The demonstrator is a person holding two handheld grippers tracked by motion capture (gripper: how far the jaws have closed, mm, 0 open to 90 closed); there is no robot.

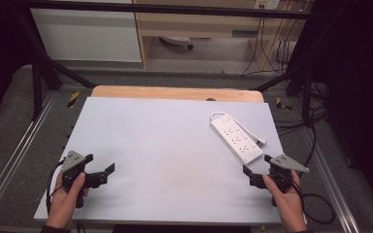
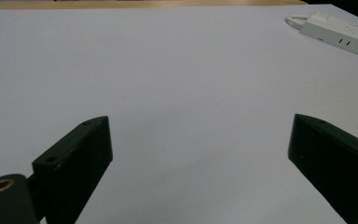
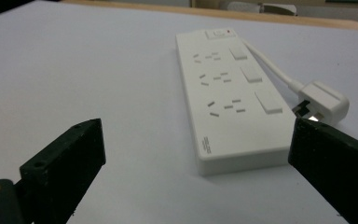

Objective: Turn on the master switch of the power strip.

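A: Start at the near edge of the table. What do the hands have?

B: Nothing. The left gripper sits by the near left corner with its jaws spread wide over bare surface. The right gripper is by the near right edge, jaws just as wide and nothing between them.

A: And the power strip?

B: Just beyond the right gripper, lying flat along the right edge and slanting away toward the far right corner. In the right gripper view its near end lies right ahead of the jaws. Its plug rests beside it, toward the table's right edge.

A: How will it handle?

B: I'd judge it light, rigid, with smooth, slippery plastic. Pinch across the narrow width near one end. The stiff cord will drag the plug along.
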